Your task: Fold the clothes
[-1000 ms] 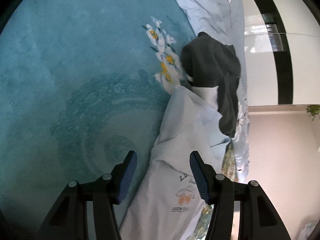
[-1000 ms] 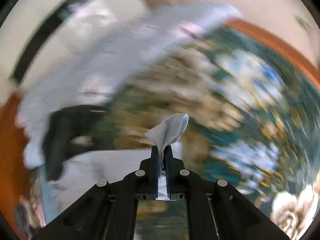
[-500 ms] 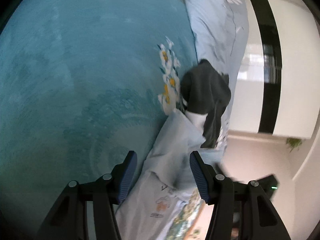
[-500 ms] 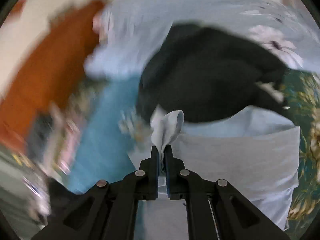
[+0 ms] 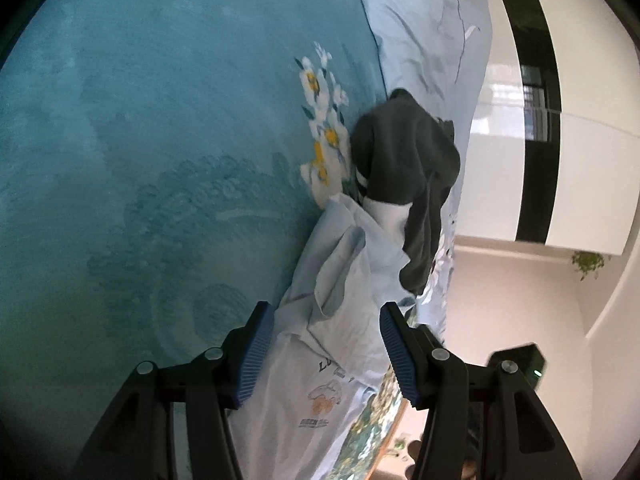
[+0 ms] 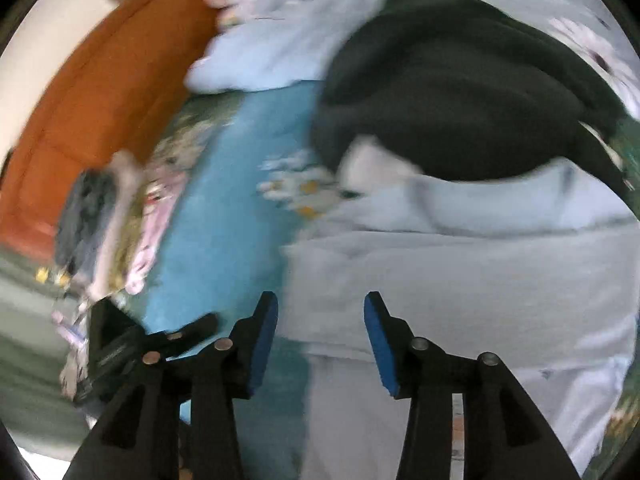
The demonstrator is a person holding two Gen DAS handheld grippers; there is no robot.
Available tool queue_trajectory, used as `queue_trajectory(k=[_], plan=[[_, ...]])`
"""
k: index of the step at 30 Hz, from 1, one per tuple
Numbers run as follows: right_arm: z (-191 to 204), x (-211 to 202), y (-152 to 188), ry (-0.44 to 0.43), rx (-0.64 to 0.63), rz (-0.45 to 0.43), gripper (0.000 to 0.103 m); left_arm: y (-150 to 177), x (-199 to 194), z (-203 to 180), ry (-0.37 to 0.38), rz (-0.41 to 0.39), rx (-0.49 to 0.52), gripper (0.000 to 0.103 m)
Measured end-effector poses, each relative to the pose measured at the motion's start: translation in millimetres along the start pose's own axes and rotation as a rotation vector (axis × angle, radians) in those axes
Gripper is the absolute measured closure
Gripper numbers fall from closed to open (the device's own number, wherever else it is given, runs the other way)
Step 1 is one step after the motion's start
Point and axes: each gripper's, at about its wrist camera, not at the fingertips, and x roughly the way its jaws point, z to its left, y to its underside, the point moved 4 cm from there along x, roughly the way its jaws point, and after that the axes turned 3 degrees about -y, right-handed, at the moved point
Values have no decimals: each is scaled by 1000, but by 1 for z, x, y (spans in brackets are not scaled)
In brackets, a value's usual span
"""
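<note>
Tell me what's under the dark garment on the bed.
The dark garment overlaps the far edge of the light blue shirt and the pale floral quilt. A white piece peeks out; the rest is covered.

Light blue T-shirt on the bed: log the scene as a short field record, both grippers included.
surface: teal bedspread with white and yellow flowers
garment in work: light blue T-shirt, partly folded, printed front showing near its lower end
other garment: dark garment, crumpled, at the T-shirt's far end
bedding: pale blue floral pillow beyond the dark garment
left gripper: open, over the T-shirt, pads not pressing the cloth
right gripper: jaws opening, nothing pinched, T-shirt below
picture quality: right wrist view blurred
</note>
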Motion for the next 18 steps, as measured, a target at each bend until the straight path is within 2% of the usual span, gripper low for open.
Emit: queue_trajectory(k=[1,5,8,10,13,16,18], plan=[[-11,5,2,20,32,11,57,1,2,0,-6,3,5,44],[-24,37,5,-2,129,37,57,3,7,1,-33,10,12,44],[-20,60,6,2,137,96,57,2,8,5,-74,5,21,44],[-17,59,6,-1,125,115,57,2,7,8,-95,-1,21,44],[-14,20,1,-25,52,38,57,3,8,9,-92,4,24,44],[-27,-36,0,19,-25,-52,57,10,12,2,-127,24,81,44],[-55,-64,18,65,1,-77,57,19,16,-3,-177,58,142,44]])
